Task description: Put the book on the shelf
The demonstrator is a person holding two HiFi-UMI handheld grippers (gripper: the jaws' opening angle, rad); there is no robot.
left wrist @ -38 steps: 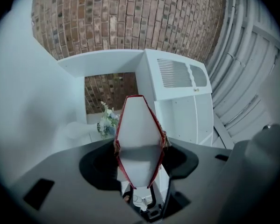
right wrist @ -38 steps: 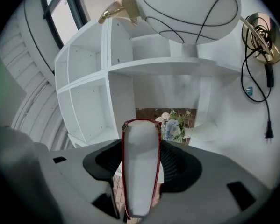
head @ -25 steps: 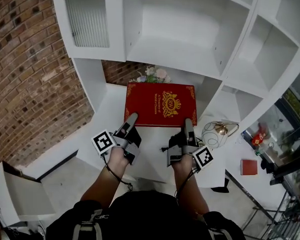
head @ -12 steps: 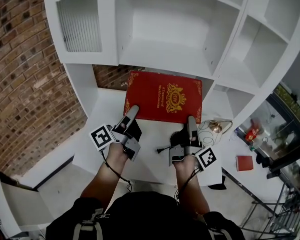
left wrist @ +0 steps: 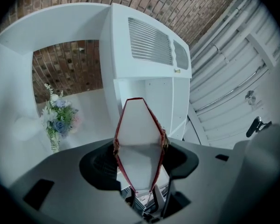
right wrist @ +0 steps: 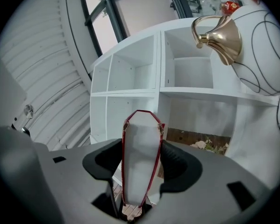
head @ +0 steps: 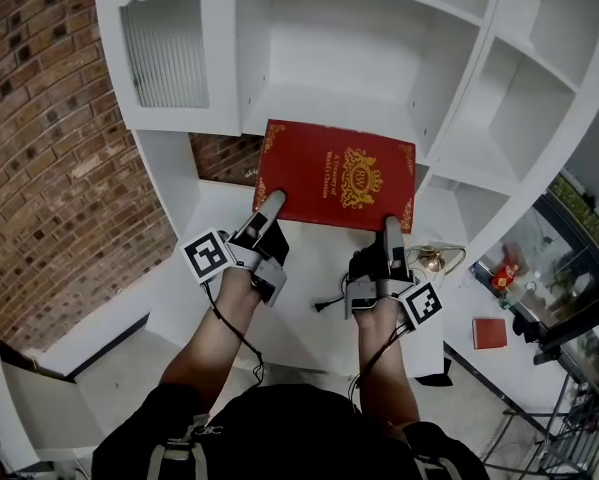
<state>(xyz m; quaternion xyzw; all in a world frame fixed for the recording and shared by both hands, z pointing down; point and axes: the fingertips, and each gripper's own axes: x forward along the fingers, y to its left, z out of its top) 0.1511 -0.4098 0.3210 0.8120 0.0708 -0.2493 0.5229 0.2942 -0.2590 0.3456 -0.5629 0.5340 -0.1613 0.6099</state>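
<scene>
While the red book [head: 339,173] is held cover up in front of the white shelf [head: 329,108], it is gripped along its near edge by both grippers. The left gripper [head: 271,206] is closed on the near left corner and the right gripper [head: 391,230] on the near right corner. In each gripper view the book's edge is seen pressed between the jaws, which are kept wide apart by its thickness.

The book is judged to be clear of the worktop [head: 214,268], with its far edge just before the front lip of the wide middle compartment [head: 349,38]. Its long axis is laid across, from one gripper to the other, so the book reaches away from both grippers toward the shelf. Neither hand is noticeably nearer to the shelf.

The coming move is judged to turn on this. The far edge must be carried over the compartment's lip and pushed forward evenly from both sides, with the cover kept level. If the book were tilted toward one gripper, a corner could be caught on the upright [head: 459,78] at the compartment's right.
</scene>
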